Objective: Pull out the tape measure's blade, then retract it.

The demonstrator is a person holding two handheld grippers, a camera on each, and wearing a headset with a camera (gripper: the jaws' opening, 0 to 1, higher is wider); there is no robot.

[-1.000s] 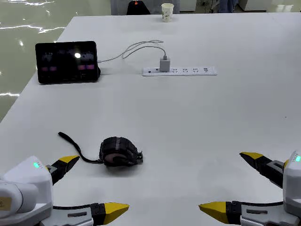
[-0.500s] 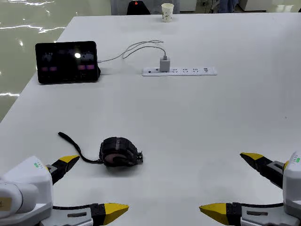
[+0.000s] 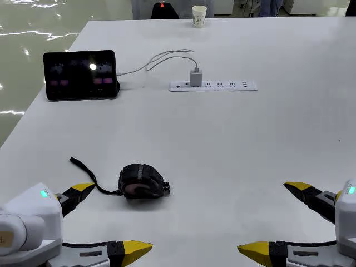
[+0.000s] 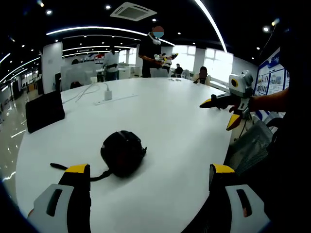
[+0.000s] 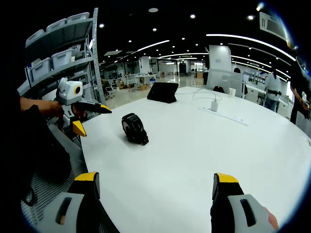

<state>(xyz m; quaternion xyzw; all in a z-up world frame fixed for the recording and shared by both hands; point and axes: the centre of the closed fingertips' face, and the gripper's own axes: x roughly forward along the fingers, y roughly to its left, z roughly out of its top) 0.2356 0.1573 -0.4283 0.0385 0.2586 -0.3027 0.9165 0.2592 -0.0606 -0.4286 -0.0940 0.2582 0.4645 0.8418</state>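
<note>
Black round tape measure (image 3: 141, 181), wrist strap (image 3: 84, 168) trailing left

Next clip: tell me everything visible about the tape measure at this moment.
The tape measure is a compact black case, rubbery-looking, with a round, dull reddish face turned toward the person. No blade is drawn out. A black wrist strap trails from it leftward in the head view along the white table. Only the table touches it. The open left gripper is nearest, apart from it.
</note>
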